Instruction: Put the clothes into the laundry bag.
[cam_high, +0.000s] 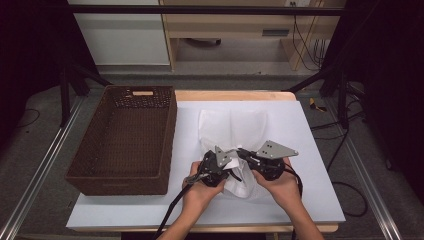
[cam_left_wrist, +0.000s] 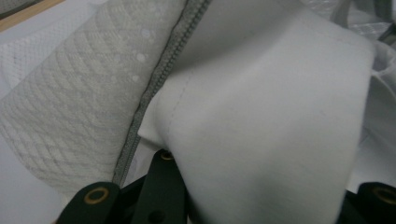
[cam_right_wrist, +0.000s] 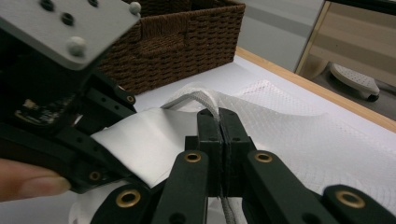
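Two grippers meet low over a white garment (cam_high: 235, 130) on the white table cover (cam_high: 310, 165). The right gripper (cam_right_wrist: 219, 122) has its jaws pinched tight on the garment's grey zipper edge (cam_right_wrist: 194, 99). The left gripper (cam_high: 231, 159), tilted inward with smooth white cloth bunched between its jaws, appears to clamp that fold. Both hands sit close together near the table's front edge. A brown wicker basket (cam_high: 125, 137) stands beside the garment, with dark floor around.

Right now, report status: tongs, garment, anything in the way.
Right tongs shut on the white garment at its zipper edge. Left tongs on a garment fold, grip unclear. Wicker basket stands left, apart from the garment.
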